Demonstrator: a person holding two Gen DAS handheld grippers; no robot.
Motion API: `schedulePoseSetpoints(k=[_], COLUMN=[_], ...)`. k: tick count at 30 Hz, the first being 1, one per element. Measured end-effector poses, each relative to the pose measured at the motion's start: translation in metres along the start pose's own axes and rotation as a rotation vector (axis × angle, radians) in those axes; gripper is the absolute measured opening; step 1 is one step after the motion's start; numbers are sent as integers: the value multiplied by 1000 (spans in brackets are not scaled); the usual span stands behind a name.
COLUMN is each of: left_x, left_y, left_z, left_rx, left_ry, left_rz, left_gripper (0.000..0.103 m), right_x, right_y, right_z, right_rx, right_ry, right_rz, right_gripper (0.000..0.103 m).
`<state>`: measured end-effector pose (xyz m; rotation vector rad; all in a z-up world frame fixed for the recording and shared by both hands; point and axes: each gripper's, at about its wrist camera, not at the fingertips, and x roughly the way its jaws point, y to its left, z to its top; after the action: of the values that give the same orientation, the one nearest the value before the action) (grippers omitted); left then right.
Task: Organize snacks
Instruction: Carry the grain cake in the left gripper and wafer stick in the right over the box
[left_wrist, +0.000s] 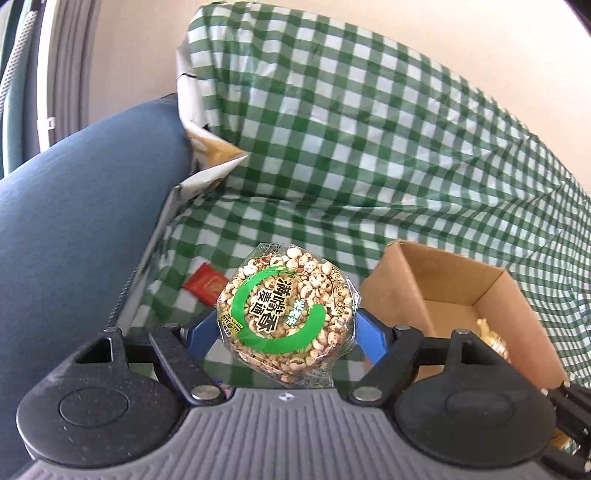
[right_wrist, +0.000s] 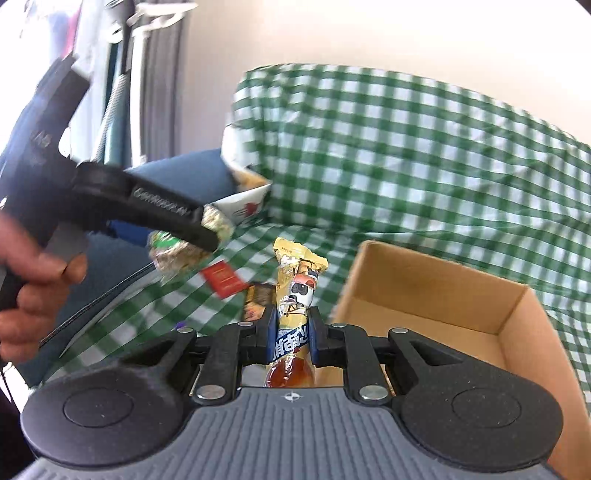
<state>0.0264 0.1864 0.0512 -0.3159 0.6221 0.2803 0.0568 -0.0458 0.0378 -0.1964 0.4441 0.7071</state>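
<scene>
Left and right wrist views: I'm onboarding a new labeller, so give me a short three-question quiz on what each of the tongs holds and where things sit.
1. True or false: the left tongs grip a round puffed-grain cake.
2. What do the right tongs hold? A) red packet B) yellow snack stick C) nothing
3. Fill in: the red packet lies on the green checked ____.

Key: 1 true. 2 B, the yellow snack stick. 3 cloth; the cardboard box stands on it too.

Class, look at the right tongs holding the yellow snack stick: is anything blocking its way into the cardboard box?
Nothing visible does. The right tongs grip the snack stick just left of the cardboard box, whose open top faces it.
</scene>
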Motion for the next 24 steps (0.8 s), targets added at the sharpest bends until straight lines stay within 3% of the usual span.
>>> schedulePoseSetpoints(k=[12, 24], left_x=[2, 5], left_y=[-49, -85], left_z=[-2, -8], left_rx=[24, 70], left_ry=[-63, -87], left_rz=[-130, -213], left_gripper=[83, 83], right_x=[-8, -15], right_y=[-55, -92], right_z=[-6, -14], right_rx=[105, 185], right_ry=[-31, -32], right_rz=[-130, -229], right_gripper=[18, 18])
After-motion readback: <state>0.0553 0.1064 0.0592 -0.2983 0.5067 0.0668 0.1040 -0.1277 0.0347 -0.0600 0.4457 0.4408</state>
